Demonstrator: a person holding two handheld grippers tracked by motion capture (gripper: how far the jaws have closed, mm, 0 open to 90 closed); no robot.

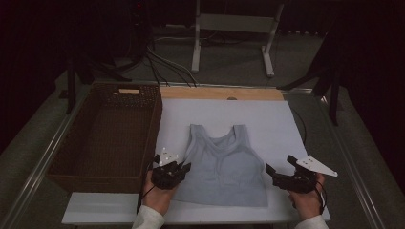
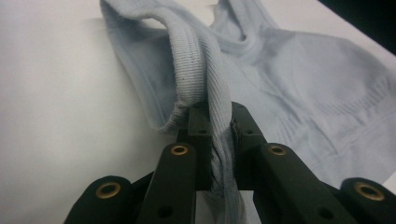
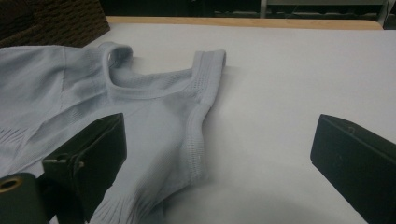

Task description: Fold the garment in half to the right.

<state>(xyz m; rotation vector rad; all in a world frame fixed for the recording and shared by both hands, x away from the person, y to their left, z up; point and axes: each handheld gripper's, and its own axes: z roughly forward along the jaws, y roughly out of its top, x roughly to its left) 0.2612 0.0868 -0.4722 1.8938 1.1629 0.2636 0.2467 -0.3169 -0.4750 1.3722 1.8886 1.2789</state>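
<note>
Two claws work a pale blue ribbed sleeveless knit top [image 1: 224, 167] lying flat on the white counter [image 1: 286, 124]. My left claw [image 1: 175, 168] is clenched on the top's side hem, a fold bunched between its jaws; my right claw [image 1: 278, 172] stands released just off the opposite edge, nothing between its jaws. Lifting with one side pinned could drag the garment askew or let the thin fold slip. My left gripper view shows the pinch itself; the high view adds the brown wicker basket [image 1: 71, 157] beyond my left claw.

Basket [image 1: 107, 136] wall just left of left gripper [image 1: 177, 168]
</note>
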